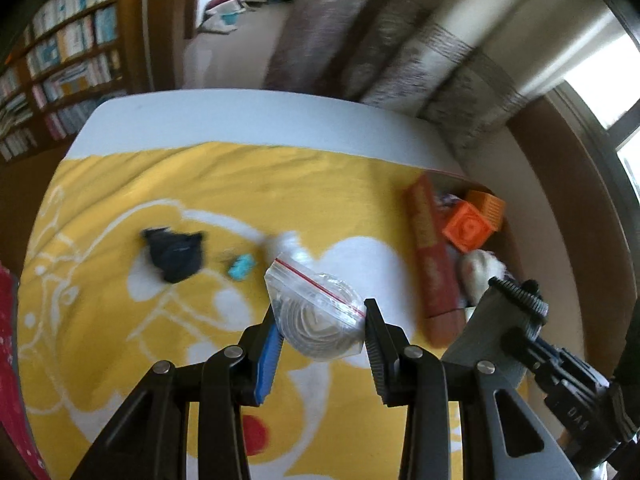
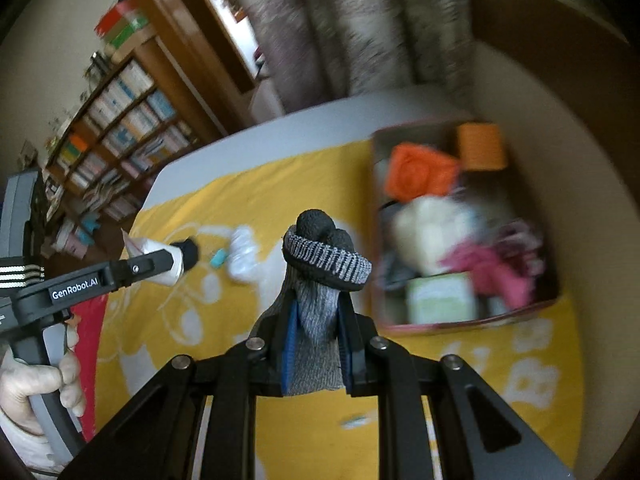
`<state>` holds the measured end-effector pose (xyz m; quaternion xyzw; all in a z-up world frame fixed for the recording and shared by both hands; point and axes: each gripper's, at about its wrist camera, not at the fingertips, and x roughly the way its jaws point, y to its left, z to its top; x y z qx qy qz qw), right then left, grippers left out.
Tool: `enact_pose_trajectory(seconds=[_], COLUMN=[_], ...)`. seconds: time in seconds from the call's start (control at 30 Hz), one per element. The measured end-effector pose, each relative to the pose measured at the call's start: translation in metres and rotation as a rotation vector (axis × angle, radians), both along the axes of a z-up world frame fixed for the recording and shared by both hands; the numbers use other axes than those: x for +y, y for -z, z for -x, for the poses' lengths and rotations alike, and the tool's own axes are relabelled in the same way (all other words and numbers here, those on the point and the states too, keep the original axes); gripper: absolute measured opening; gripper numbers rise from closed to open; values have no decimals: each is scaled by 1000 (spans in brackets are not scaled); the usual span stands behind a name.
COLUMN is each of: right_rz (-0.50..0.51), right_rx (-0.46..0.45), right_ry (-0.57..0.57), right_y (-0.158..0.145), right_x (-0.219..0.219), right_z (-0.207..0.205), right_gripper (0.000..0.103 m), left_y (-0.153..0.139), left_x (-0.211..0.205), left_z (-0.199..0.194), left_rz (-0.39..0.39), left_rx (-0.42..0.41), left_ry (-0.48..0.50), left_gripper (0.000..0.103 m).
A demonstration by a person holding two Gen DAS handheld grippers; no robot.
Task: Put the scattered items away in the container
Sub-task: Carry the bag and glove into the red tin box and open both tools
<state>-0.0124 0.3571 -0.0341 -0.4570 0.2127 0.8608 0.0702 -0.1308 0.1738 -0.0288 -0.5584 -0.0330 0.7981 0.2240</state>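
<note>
Closest to the lens, a clear zip bag [image 1: 320, 312] with something coiled inside is pinched by the left tool [image 1: 325, 330]; the contents can't be made out properly. Over on the right tool [image 2: 318, 344], a rolled grey sock [image 2: 320, 276] is clamped between pressed-together fingers, its lower end hidden behind them. Both are held above the yellow blanket [image 1: 200, 184]. The container [image 2: 472, 322], a cardboard box at the blanket's far right, is heavily blurred, so only orange blocks [image 2: 420, 172] and a pink cloth [image 2: 488, 268] are recognisable. Left scattered on the blanket: a dark bundle [image 1: 175, 254], a small teal thing [image 1: 241, 267] and a smeared white lump [image 2: 242, 258]. A hand [image 2: 36, 388] is cut off at the frame edge.
</note>
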Motion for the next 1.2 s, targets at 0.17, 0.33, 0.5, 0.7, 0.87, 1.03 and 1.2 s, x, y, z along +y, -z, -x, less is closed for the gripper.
enact_pose_trajectory(seconds=[0.17,0.33,0.5,0.7,0.87,1.03,1.2], right_rz=[-39,-89,-163,-161,-120,-100,-63], right_rx=[34,57,71,66,71,68,41], right_ry=[67,120,126,87,40,52,74], right_y=[-15,-27,-32,-25,-14,1,15], right_x=[41,84,108,127,130,134,138], right_z=[-24,-39,-34,-8,7,1,-15], right_gripper=[20,20,20,20,46,64,64], left_y=[-12,-20,-26,-30,-29,-27,-25], left_x=[56,103,143,164,166,173,191], left_z=[-11,-21,-28,-28,-23,-15,-5], left_rz=[-10,-16,-20,-16,-3,5,6], left_rx=[20,31,46,55,56,56,57], left_ry=[67,124,170,182,166,156,169], left_gripper=[40,40,40,40,40,40,40])
